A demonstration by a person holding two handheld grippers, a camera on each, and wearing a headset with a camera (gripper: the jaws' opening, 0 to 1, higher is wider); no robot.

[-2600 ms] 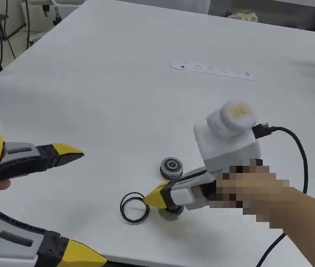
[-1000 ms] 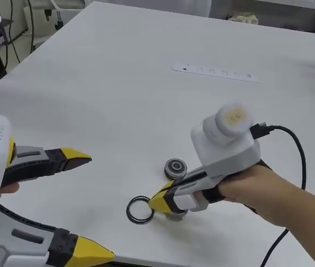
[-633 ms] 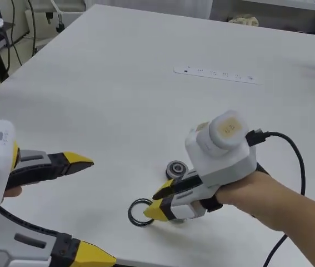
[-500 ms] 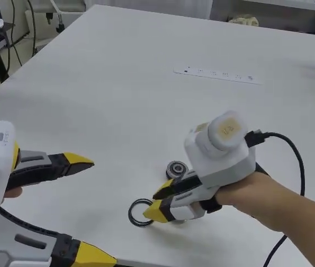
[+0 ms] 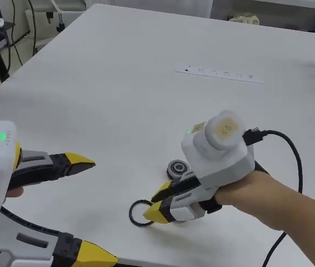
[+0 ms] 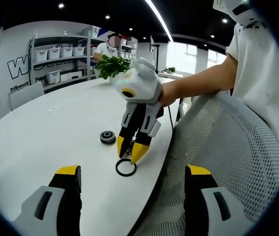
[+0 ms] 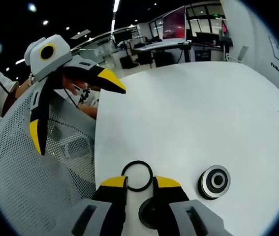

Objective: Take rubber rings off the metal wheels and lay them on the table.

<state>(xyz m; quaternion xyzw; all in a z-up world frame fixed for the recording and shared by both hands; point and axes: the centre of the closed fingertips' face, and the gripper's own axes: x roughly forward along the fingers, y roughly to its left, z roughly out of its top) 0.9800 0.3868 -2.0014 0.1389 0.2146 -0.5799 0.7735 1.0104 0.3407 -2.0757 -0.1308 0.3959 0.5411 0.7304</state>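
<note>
Flanking dark wheel (image 7: 150,212), right gripper (image 7: 140,183) fingers narrowly apart, grip unclear. Rubber ring (image 7: 137,162) flat on worktop (image 5: 146,83) at tips. Left gripper (image 6: 133,172) fingers spread wide, empty.

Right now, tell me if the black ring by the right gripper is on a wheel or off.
Off. The ring lies flat on the table, white tabletop showing through its centre.
</note>
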